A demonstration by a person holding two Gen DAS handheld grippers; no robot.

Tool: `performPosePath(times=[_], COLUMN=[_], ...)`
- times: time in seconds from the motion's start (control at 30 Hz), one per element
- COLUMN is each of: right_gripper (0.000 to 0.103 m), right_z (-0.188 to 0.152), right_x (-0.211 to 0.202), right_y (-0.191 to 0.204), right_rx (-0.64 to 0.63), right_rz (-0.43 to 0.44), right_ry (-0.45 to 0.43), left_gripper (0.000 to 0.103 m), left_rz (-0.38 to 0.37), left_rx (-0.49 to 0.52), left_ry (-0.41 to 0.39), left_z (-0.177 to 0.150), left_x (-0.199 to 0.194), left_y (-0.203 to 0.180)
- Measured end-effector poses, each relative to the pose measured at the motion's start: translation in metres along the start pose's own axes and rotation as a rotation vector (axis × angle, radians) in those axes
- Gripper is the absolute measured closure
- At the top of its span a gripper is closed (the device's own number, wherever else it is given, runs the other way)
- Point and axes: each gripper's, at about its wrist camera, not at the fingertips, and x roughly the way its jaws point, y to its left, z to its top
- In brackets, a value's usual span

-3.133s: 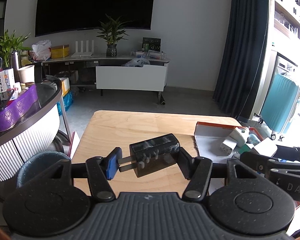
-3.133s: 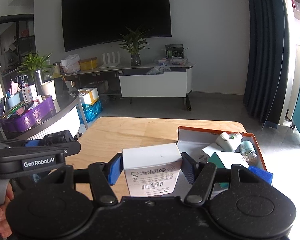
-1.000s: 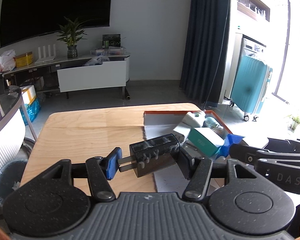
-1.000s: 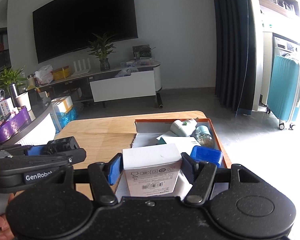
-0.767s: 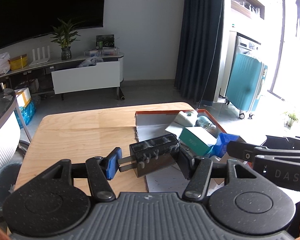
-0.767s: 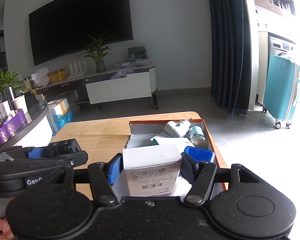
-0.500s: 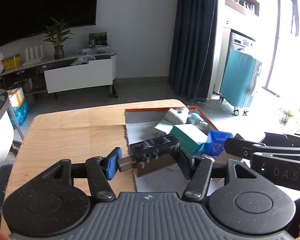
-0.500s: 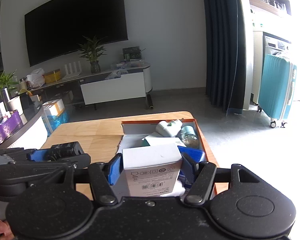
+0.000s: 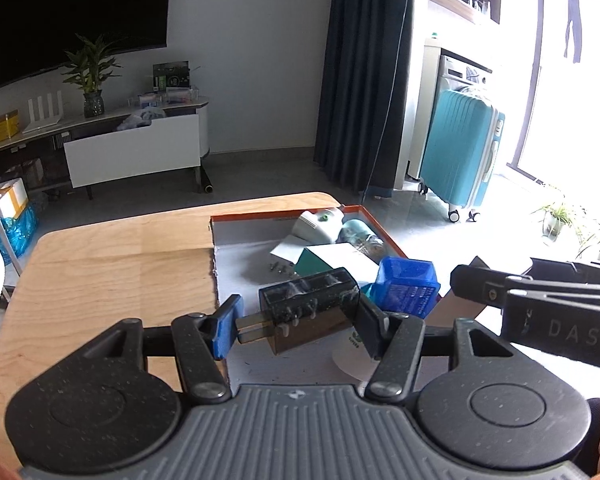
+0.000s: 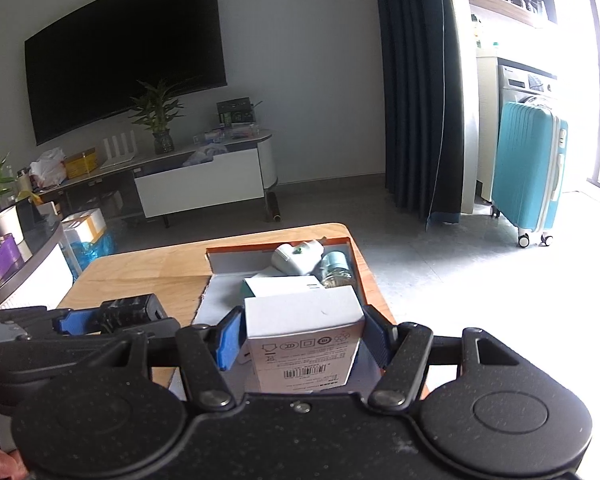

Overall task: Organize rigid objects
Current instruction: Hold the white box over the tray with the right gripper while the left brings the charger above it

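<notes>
Holding a black plug (image 9: 309, 305) tight, the left gripper (image 9: 300, 318) hangs over the near part of the tray (image 9: 284, 218). The plug's two metal pins press on the blue pad on the left, and the dark pad on the right presses on the plug's other end. The plug is up in the air, above the tray's grey floor.

The wooden table (image 9: 100, 264) is on the left, and the tray with its orange rim sits on the table's right side. In the tray lie a white gadget with a green dot (image 9: 318, 224), a clear jar (image 9: 360, 236) just beside it, a green and white box (image 9: 332, 260) and a blue plastic box (image 9: 406, 286). The blue box is near the right pad of the left gripper.

On the right, the right gripper (image 10: 300, 338) squeezes a white box (image 10: 302, 330) between its two pads. The white box has a bar code on its front. It is held up over the near end of the tray, in front of the green and white box.

Far back stand a white cabinet (image 10: 200, 184), a plant (image 10: 158, 120) and a big black TV (image 10: 124, 48). A teal suitcase (image 10: 530, 172) stands on the floor at the right.
</notes>
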Motion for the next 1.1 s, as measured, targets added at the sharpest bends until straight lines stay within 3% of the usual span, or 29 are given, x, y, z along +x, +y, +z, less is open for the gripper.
performPosePath(times=[1.1], right_gripper=[0.029], right_z=[0.034], right_x=[0.022], right_y=[-0.024], right_rx=[0.02], right_rz=[-0.007], right_ry=[-0.037], left_gripper=[0.043], left_rz=[-0.022], left_rx=[0.023], left_ry=[0.05], left_z=[0.007], left_x=[0.028], left_y=[-0.008])
